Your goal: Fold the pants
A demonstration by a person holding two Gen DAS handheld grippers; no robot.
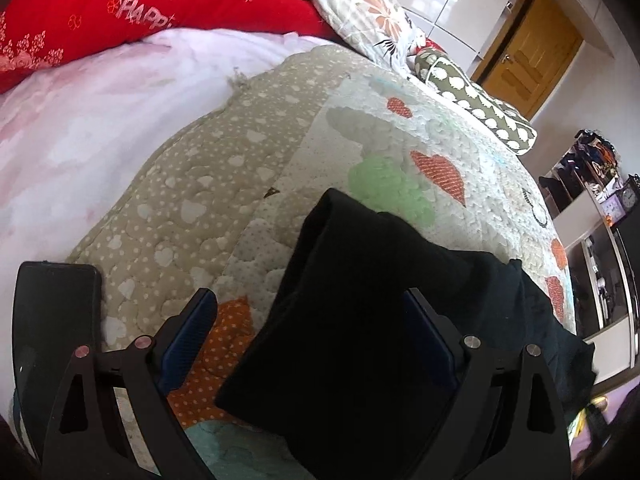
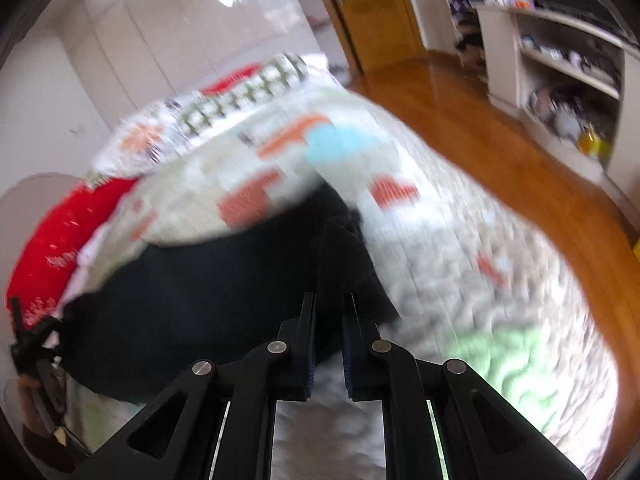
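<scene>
The black pants [image 1: 360,320] lie bunched on the patterned quilt [image 1: 248,168] of a bed. My left gripper [image 1: 310,300] is open, its jaws wide apart, with a folded edge of the pants lying between the blue-padded fingers [image 1: 192,332]. In the blurred right wrist view the pants [image 2: 208,304] spread to the left and ahead. My right gripper [image 2: 329,300] is shut on a fold of the pants at their right edge. The left gripper [image 2: 30,344] shows at the far left edge of that view.
A black phone [image 1: 56,320] lies on the quilt at my left. A red pillow [image 1: 120,12], a floral pillow [image 1: 360,12] and a green patterned bolster [image 1: 476,100] sit at the head. The bed's right edge drops to a wooden floor [image 2: 500,140] with shelves [image 2: 560,72] beyond.
</scene>
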